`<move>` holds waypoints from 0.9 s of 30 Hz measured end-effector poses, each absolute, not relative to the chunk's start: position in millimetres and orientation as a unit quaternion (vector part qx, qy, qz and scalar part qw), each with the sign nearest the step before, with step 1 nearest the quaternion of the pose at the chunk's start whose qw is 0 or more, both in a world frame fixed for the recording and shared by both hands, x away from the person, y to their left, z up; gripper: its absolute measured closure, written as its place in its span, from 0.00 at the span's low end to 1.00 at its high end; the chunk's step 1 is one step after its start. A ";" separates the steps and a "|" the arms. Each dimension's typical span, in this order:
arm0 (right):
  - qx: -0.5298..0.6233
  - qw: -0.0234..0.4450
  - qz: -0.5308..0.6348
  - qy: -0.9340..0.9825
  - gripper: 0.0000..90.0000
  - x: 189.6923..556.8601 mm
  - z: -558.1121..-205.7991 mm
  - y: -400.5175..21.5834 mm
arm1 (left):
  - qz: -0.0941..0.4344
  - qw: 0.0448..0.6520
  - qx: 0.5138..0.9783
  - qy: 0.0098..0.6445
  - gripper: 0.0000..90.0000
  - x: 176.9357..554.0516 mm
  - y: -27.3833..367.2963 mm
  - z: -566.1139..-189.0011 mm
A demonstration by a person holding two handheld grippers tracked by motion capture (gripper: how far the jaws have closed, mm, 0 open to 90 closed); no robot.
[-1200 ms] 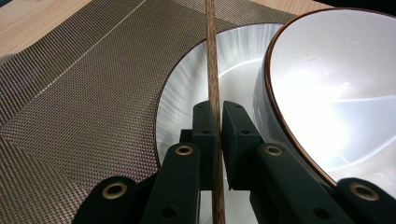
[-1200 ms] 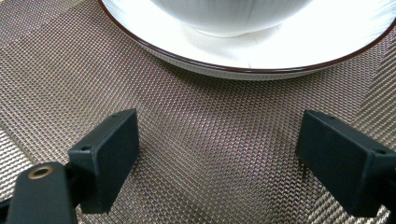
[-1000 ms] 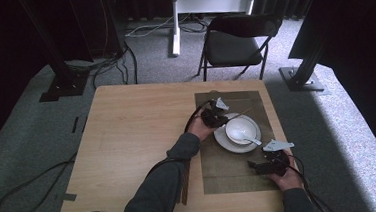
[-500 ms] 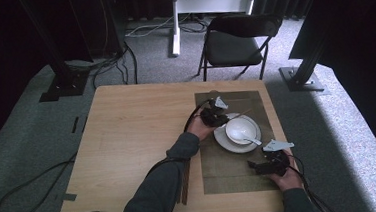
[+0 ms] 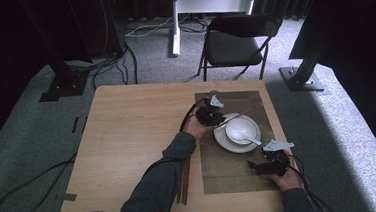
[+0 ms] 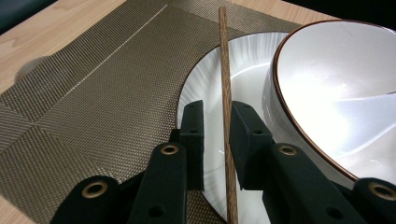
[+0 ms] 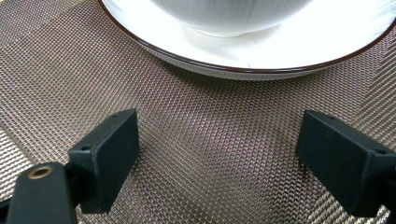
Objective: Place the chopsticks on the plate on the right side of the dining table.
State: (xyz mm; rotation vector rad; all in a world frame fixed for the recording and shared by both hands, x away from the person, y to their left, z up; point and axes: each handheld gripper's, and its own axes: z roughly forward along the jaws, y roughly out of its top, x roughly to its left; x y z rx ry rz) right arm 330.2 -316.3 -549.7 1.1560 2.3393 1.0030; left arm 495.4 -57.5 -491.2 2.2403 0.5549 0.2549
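A brown wooden chopstick (image 6: 224, 70) lies across the rim of the white plate (image 6: 205, 88) and runs between the jaws of my left gripper (image 6: 217, 109). Those jaws have just been opening; a gap shows on the chopstick's left side, and the pads do not squeeze it. A white bowl (image 6: 336, 88) with a brown rim sits on the plate. From above, the left gripper (image 5: 211, 115) is at the plate's far left edge, the chopstick (image 5: 236, 117) pointing away to the right. My right gripper (image 7: 219, 135) hangs wide open over the placemat (image 7: 187, 140), just short of the plate (image 7: 243, 51).
A white spoon (image 5: 251, 140) rests in the bowl (image 5: 240, 129). More dark chopsticks (image 5: 185, 179) lie on the wooden table (image 5: 128, 140) left of the woven placemat (image 5: 231, 175), beside the sleeve. A black chair (image 5: 237, 45) stands beyond the table's far edge.
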 end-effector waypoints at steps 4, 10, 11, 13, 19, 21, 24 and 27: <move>0.407 0.172 0.353 0.824 0.14 330.2 -549.7 -316.3 | 0.106 0.396 0.885 0.219 0.82 492.7 -51.1 -488.3; 0.408 0.172 0.353 0.824 0.14 330.2 -549.7 -316.2 | 0.109 0.403 0.879 0.232 0.79 489.8 -39.4 -485.1; 0.408 0.172 0.353 0.824 0.14 330.2 -549.7 -316.2 | 0.109 0.404 0.878 0.233 0.79 489.2 -37.8 -484.6; 0.408 0.172 0.353 0.824 0.14 330.2 -549.7 -316.2 | 0.111 0.404 0.877 0.235 0.78 487.7 -35.0 -483.8; 0.408 0.172 0.354 0.824 0.14 330.2 -549.7 -316.2 | 0.108 0.410 0.874 0.237 0.76 480.9 -21.6 -482.0; 0.408 0.172 0.354 0.824 0.14 330.2 -549.7 -316.2 | 0.109 0.410 0.873 0.240 0.76 479.5 -16.3 -481.4; 0.408 0.172 0.353 0.824 0.14 330.2 -549.7 -316.2 | 0.101 0.416 0.868 0.250 0.75 478.6 -8.0 -478.8; 0.408 0.172 0.353 0.824 0.14 330.2 -549.7 -316.2 | 0.099 0.423 0.864 0.254 0.75 475.4 -2.4 -475.1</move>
